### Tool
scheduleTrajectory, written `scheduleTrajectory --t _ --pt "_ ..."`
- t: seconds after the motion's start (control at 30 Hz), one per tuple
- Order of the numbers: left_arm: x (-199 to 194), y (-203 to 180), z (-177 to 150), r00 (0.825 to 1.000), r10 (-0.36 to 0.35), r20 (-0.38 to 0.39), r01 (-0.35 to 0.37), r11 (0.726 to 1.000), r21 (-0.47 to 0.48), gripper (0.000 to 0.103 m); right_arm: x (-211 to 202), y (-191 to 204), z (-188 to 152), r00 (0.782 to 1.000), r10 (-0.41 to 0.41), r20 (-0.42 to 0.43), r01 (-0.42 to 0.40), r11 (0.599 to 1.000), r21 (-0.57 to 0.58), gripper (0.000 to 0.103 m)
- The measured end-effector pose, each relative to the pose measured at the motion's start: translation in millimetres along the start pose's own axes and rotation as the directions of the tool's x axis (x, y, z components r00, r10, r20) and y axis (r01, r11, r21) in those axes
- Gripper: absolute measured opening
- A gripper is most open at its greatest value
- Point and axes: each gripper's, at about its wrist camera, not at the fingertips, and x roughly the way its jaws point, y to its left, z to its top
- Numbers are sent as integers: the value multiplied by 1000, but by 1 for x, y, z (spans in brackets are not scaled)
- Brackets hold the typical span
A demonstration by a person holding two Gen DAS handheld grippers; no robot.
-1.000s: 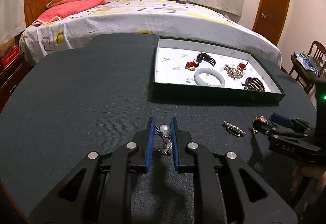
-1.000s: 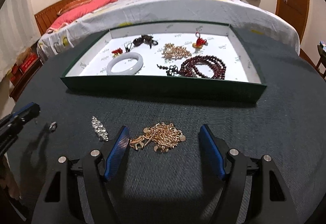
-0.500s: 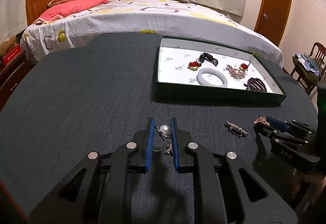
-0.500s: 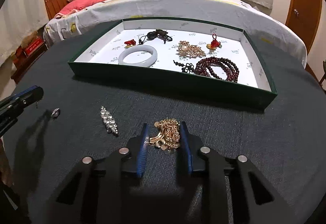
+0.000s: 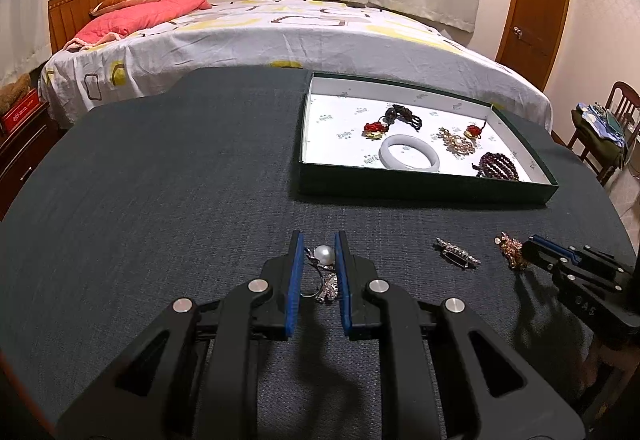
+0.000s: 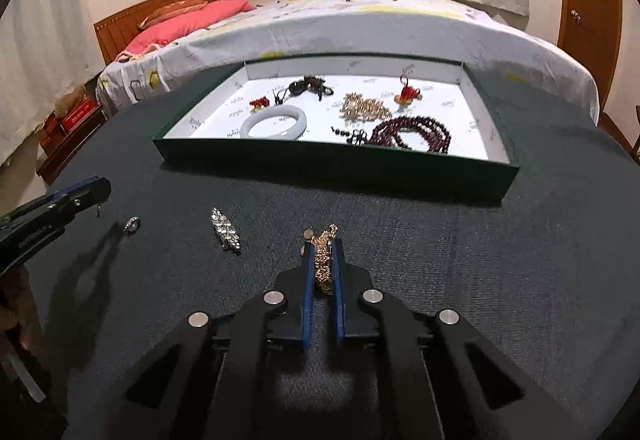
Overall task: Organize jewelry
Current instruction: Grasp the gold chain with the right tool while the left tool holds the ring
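My left gripper [image 5: 319, 240] is shut on a pearl earring [image 5: 323, 254] and holds it just above the dark table. My right gripper [image 6: 323, 246] is shut on a bunched gold chain [image 6: 323, 260], lifted off the table; it also shows in the left wrist view [image 5: 511, 255]. A silver rhinestone brooch [image 6: 226, 230] lies on the table between the grippers, also seen in the left wrist view [image 5: 457, 253]. A small silver earring [image 6: 131, 224] lies near the left gripper's tip. The green tray [image 5: 420, 189] with a white floor holds a white bangle [image 5: 409, 157], dark red beads [image 5: 500, 167] and other pieces.
The round table [image 5: 160, 180] has a dark textured cloth. A bed [image 5: 280, 36] stands behind it, a wooden door [image 5: 532, 0] at the right, a chair with clothes [image 5: 600, 128] at the far right, and a nightstand [image 6: 68, 136] at the left.
My right gripper closed on the gold chain and raised it, squeezing it into a bunch. My left gripper lifted slightly with the pearl earring. Both views rose and pulled back.
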Motion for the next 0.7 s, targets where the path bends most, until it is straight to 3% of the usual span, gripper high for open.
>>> scheduleTrajectory --t 0.7 --pt "-22 -19 19 997 -49 57 47 999 22 16 -60 1 33 986 20 167 -19 1000 -6 8"
